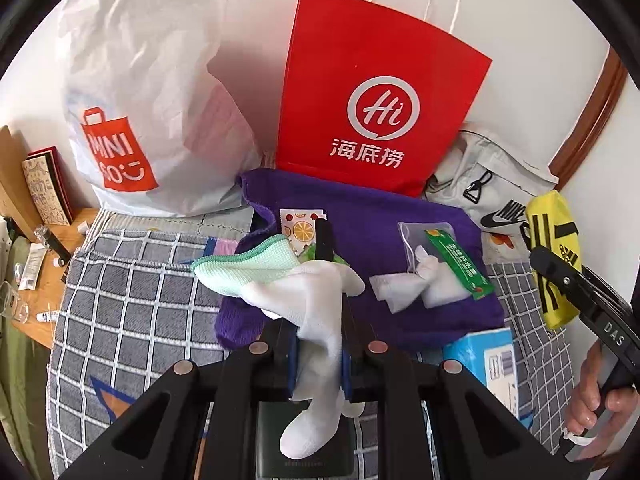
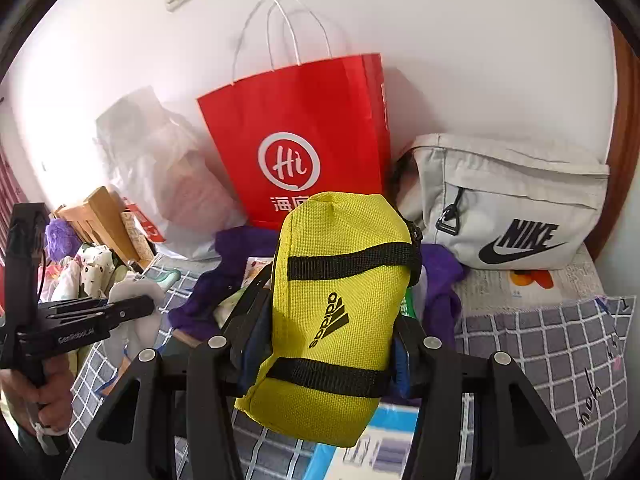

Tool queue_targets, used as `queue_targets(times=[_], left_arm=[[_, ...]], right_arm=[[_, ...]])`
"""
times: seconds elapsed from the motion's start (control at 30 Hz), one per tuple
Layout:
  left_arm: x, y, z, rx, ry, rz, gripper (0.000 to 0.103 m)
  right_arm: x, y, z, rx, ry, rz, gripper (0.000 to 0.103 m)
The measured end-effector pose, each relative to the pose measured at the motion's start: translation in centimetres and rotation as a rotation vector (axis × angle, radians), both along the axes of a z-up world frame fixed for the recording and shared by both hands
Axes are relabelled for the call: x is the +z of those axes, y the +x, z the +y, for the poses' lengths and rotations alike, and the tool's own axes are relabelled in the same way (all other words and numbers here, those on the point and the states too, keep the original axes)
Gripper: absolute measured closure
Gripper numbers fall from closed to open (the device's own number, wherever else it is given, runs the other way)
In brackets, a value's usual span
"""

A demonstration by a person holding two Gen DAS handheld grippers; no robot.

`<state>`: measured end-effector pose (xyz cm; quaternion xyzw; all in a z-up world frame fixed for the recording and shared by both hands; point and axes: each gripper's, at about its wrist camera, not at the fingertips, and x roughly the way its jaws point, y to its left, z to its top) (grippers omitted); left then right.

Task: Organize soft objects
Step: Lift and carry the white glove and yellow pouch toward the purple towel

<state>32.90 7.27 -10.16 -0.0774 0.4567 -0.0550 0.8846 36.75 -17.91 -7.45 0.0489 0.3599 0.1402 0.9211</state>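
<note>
Left wrist and right wrist views: sock and yellow pouch both held over the bed

Left wrist view shows our left gripper (image 1: 318,312) pinching a white sock (image 1: 316,344), which hangs down between its fingers above the purple cloth (image 1: 368,216). A mint-green cloth (image 1: 244,270) lies against the sock's upper end, on that purple cloth. Also on the purple cloth, to the right of the sock, sit a clear plastic packet (image 1: 432,240) and crumpled white tissues (image 1: 396,290). Behind the purple cloth a red paper bag (image 1: 376,92) stands against the wall, with a white shopping bag (image 1: 136,112) to its left and a grey Nike bag (image 2: 508,204) to its right. In the right wrist view, our right gripper (image 2: 326,344) clamps a yellow pouch (image 2: 340,312) upright, in front of the red paper bag. The checked bed cover (image 1: 128,280) lies under the purple cloth.
</note>
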Motion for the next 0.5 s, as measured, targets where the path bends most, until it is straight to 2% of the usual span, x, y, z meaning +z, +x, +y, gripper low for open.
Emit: queue_targets(times=[0.3,0.4,0.5], left_arm=[[-0.7,2.9,-0.8,-0.009,0.008,0.002,0.087],[-1.0,3.6,-1.2,-0.006,0.04,-0.003,0.087],[-1.4,4.4,-1.3,-0.012,0.03,0.002,0.087]], right_arm=[[-0.3,3.7,1.1,0.024,-0.014,0.025,0.051],[-1.2,4.3,1.0,0.028,0.017,0.039,0.05],[-2.5,5.3,1.1,0.028,0.01,0.073,0.05]])
